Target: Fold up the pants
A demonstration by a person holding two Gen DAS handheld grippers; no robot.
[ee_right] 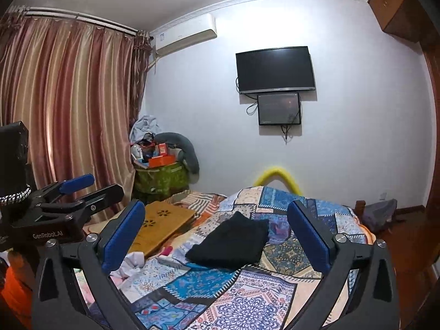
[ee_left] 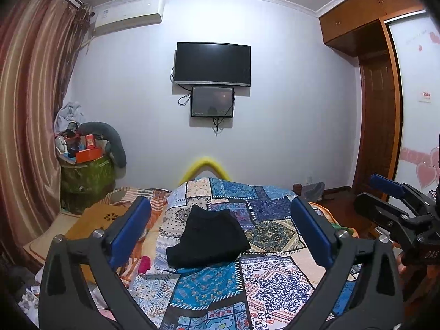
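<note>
The black pants (ee_left: 207, 240) lie folded into a compact bundle on the patterned patchwork bedspread (ee_left: 275, 283); they also show in the right wrist view (ee_right: 233, 243). My left gripper (ee_left: 220, 231) is open and empty, held above and short of the pants, which sit between its blue pads. My right gripper (ee_right: 217, 236) is open and empty, also raised short of the pants. The right gripper also shows at the right edge of the left wrist view (ee_left: 396, 206). The left gripper shows at the left of the right wrist view (ee_right: 79, 189).
A wooden lap board (ee_right: 162, 225) lies on the bed left of the pants. A green bin (ee_right: 162, 178) piled with clutter stands by the curtain. A TV (ee_left: 213, 64) hangs on the far wall. A wardrobe (ee_left: 379, 115) stands at right.
</note>
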